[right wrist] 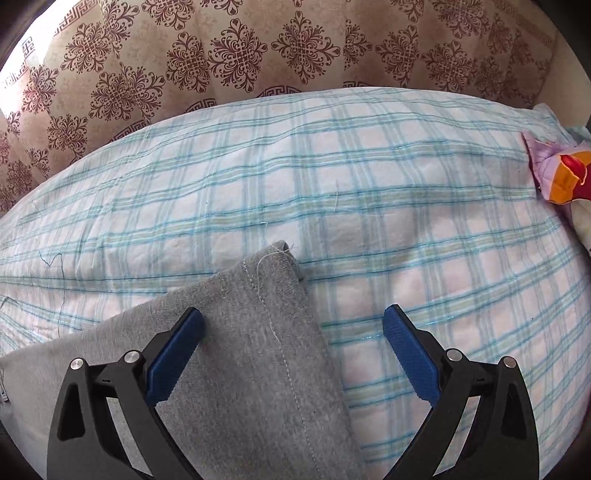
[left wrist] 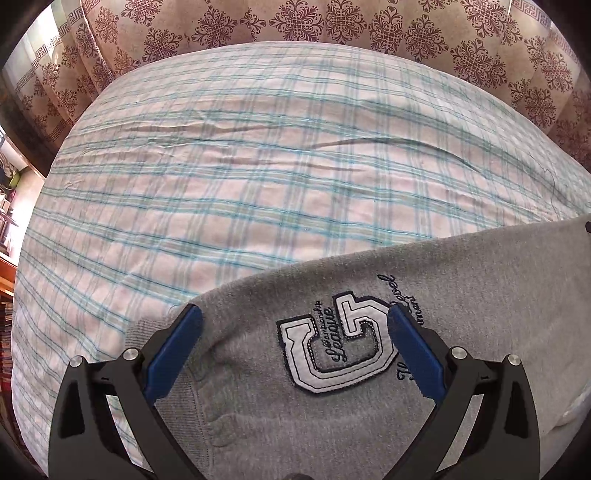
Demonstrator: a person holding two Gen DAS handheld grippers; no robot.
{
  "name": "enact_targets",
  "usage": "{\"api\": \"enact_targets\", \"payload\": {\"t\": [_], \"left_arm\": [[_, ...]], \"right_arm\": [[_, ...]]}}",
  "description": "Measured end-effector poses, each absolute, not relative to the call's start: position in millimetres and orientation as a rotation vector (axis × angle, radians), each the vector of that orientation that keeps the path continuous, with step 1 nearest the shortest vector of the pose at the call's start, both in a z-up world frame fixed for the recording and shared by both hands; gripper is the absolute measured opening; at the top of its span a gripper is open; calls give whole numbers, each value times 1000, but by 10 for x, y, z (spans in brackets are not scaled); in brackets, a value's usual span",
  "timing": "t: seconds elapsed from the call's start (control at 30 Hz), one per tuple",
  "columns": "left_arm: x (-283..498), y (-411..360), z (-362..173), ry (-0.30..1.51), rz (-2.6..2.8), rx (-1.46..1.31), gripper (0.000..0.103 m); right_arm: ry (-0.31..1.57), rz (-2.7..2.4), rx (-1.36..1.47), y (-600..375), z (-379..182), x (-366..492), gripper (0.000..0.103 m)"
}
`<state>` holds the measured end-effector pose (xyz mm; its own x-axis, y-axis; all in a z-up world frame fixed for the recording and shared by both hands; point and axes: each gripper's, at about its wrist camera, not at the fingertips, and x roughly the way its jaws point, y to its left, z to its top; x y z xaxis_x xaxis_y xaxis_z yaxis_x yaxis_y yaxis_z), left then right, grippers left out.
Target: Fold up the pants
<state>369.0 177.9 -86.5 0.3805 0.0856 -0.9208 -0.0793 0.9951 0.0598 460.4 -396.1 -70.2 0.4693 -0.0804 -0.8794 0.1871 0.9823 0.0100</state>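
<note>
Grey sweatpants (left wrist: 480,280) lie flat on the plaid bed sheet (left wrist: 221,184). In the left wrist view a white letter patch (left wrist: 332,354) with "League" stitched on it shows between the fingers. My left gripper (left wrist: 293,314) is open above the patch and holds nothing. In the right wrist view a leg end with a stitched hem (right wrist: 273,291) lies on the sheet (right wrist: 406,221). My right gripper (right wrist: 291,317) is open over the hem's right edge and holds nothing.
A brown patterned curtain (left wrist: 295,22) hangs behind the bed, also in the right wrist view (right wrist: 221,55). A colourful cloth (right wrist: 561,173) lies at the bed's far right. Shelves (left wrist: 7,295) stand at the left edge.
</note>
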Motion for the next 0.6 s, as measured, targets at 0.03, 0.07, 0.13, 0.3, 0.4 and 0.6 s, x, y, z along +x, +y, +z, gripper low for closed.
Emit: {"api": "enact_targets", "payload": {"t": [0.03,0.07,0.13,0.3,0.4,0.6], "left_arm": [[3726,1780,-910,1184,105,18,101],[3744,1791,-950,1191,107,26,101],[3786,1796,-1005,1205,113,23,101],[3836,1794,-987,1211,112,-15,101],[3825,1776,-910,1215,79,-66,101],[3807,1745,-822,1241,28,-222,101]], "right_arm": [[1058,-152,88,-3915,-695,4599,87],[1047,-144,69,-3869,-679,4589,76],[1038,-108,67,-3793,-626,4574,49],[1008,-102,141,-3847,-435,4507,12],[960,-81,195,-3953,-288,4404,10],[872,-35,226,-4013,43,4050,9]]}}
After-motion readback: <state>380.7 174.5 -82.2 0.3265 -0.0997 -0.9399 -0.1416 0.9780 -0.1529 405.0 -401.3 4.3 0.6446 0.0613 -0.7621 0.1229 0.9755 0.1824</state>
